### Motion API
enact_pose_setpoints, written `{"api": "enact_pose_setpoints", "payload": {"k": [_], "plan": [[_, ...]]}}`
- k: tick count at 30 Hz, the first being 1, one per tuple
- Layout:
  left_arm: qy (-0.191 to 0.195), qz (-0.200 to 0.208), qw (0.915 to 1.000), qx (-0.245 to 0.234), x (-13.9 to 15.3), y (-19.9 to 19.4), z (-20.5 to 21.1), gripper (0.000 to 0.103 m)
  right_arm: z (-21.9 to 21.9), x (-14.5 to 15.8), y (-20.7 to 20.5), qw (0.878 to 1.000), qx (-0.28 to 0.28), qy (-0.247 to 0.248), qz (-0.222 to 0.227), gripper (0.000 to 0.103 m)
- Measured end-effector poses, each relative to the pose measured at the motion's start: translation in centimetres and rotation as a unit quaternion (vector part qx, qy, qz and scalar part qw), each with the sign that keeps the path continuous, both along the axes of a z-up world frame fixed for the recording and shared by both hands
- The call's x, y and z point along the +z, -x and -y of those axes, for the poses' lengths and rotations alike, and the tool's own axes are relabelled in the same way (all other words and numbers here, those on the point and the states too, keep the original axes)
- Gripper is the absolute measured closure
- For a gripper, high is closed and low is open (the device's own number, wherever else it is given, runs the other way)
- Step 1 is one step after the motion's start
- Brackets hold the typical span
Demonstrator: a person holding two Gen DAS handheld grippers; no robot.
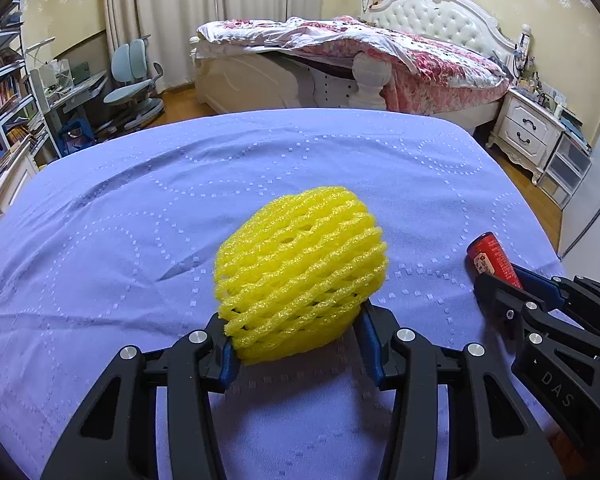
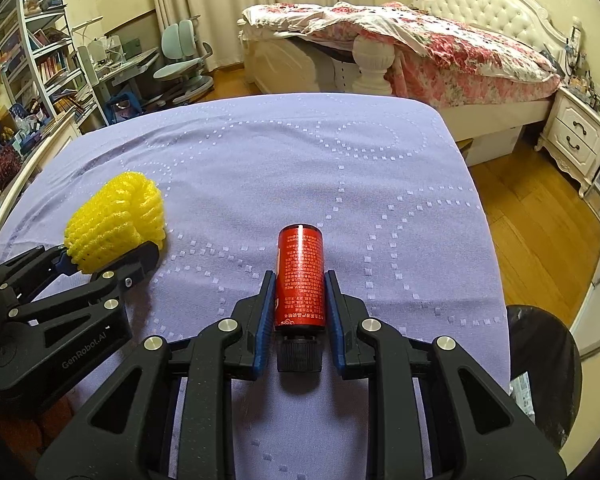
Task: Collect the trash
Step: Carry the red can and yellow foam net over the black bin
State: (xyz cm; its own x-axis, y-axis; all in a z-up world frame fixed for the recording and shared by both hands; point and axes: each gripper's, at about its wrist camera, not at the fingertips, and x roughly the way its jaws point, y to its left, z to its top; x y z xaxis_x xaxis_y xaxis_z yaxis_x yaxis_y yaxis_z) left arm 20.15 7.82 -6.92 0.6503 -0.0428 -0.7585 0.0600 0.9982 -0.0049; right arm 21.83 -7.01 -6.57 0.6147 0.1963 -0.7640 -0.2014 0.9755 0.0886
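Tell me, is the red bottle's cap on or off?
On. The red bottle, gripped by the right gripper, has its black cap screwed on at the near end.

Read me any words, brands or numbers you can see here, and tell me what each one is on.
"DAS": on the right gripper, seen from the left wrist.
"GenRobot.AI": on the left gripper, seen from the right wrist.
Small white print on the red bottle: too small to read.
Nothing else is readable.

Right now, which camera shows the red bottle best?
The right wrist view: the red bottle lies centred between the right gripper pads, label readable. The left wrist view shows only its end at the right edge.
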Motion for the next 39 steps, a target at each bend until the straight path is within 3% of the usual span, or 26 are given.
{"api": "enact_pose_setpoints", "payload": {"k": [8,25,39], "plan": [[0.003,0.004,1.0,0.007,0.2,2.3,-0.1,0.057,0.1,0.1,0.8,1.0,0.002,0.0,0.0,0.08],[0.007,0.015,0.9997,0.016,0.4,6.9,0.6,0.057,0.6,-0.2,7.7,1.0,0.013,-0.01,0.001,0.08],[0.017,0.038,0.9991,-0.009,1.3,10.7,3.2,0.057,2.7,1.2,12.8,0.999,0.006,-0.023,0.027,0.08]]}}
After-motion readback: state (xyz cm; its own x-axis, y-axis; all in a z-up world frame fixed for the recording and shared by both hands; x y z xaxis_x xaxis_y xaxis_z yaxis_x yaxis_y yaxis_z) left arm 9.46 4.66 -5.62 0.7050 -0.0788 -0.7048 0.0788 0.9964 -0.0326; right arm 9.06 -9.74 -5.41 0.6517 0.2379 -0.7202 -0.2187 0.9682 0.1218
